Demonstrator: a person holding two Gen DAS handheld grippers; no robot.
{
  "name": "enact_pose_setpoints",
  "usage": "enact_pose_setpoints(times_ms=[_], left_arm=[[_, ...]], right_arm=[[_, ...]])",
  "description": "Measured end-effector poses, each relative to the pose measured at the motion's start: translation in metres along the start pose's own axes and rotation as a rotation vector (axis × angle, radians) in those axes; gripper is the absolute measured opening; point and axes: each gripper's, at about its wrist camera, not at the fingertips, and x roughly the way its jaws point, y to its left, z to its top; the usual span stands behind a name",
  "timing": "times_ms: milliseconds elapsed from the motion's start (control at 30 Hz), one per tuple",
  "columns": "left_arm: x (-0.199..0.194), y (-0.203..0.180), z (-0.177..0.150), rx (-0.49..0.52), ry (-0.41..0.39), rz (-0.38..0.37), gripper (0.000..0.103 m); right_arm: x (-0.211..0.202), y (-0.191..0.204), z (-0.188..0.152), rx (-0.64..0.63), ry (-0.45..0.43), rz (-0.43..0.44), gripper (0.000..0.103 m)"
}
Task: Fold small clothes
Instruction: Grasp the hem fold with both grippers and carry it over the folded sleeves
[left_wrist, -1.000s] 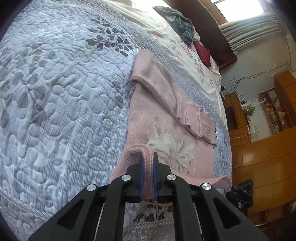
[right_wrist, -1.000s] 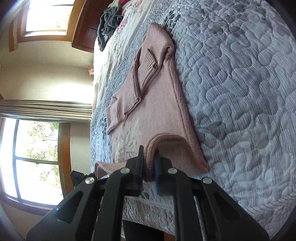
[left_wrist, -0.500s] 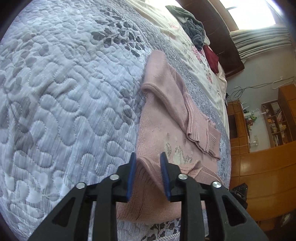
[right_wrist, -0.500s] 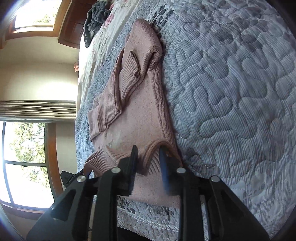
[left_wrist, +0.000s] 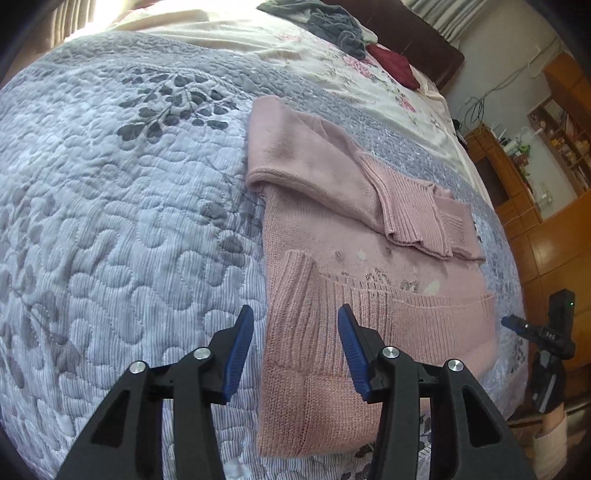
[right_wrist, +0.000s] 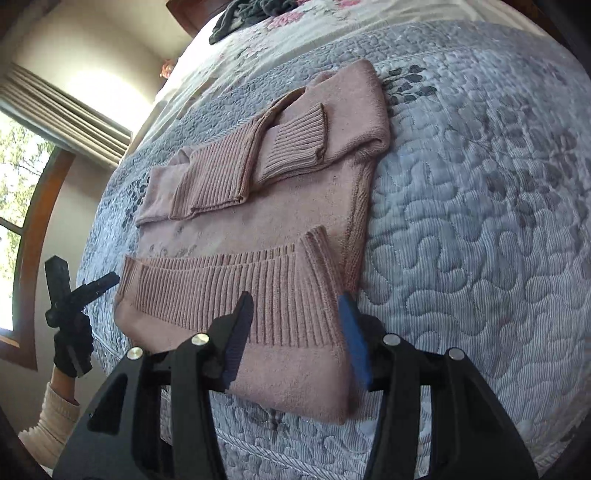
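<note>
1. Sunlight is falling across a bed covered by a grey quilt stitched with leaf shapes, and this quilt is filling most of both wrist views.
2. A pink sweater is lying flat on the quilt, straight ahead of both tongs, with its sleeves folded across the chest and its ribbed hem turned up over the body.
3. The left tongs are hovering with their blue pads wide apart and gripping nothing; the sweater's near left corner is sitting between and just beyond the pads.
4. The right tongs are likewise standing apart and empty, with the ribbed hem showing in the gap between the pads.
5. Left of the left tongs, bare quilt is stretching well out to the bed's far side, giving open room.
6. Right of the right tongs, the quilt is also lying bare and wide.
7. The near edge of the bed is running just below both tongs, and the sweater's folded edge is sitting close to it.
8. Beyond the sweater, a floral sheet is lying with a dark grey garment and a red cloth near the headboard.
9. Wooden shelves are standing to the far right of the left tongs, holding small items too blurred to tell.
10. A window with curtains is showing to the left of the right tongs.
</note>
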Motion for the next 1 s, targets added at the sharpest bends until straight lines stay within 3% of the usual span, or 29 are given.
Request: enact_pose_setpoints(times_ms=[200, 267, 367, 400, 433, 600, 833, 1000], left_arm=[[0.029, -0.014, 0.005, 0.081, 0.055, 0.092, 0.048], [0.034, -0.017, 0.005, 0.103, 0.058, 0.109, 0.046], [0.032, -0.019, 0.003, 0.112, 0.038, 0.102, 0.032], [0.031, -0.020, 0.002, 0.114, 0.029, 0.109, 0.024], [0.029, -0.021, 0.001, 0.119, 0.019, 0.111, 0.017], [0.008, -0.023, -0.006, 0.114, -0.046, 0.093, 0.009], [-0.040, -0.041, -0.024, 0.169, -0.144, 0.042, 0.009], [-0.065, -0.051, -0.006, 0.159, -0.215, -0.009, 0.009]], right_arm=[[0.033, 0.016, 0.015, -0.112, 0.048, -0.147, 0.053], [0.041, 0.016, 0.017, -0.138, 0.064, -0.180, 0.049], [0.044, 0.019, 0.014, -0.170, 0.066, -0.207, 0.026], [0.043, 0.019, 0.012, -0.180, 0.064, -0.206, 0.010], [0.039, 0.020, 0.011, -0.182, 0.059, -0.191, 0.009], [0.011, 0.025, 0.000, -0.192, -0.006, -0.153, 0.008], [-0.038, 0.029, -0.014, -0.132, -0.119, -0.012, 0.007], [-0.064, 0.033, 0.002, -0.108, -0.185, 0.042, 0.007]])
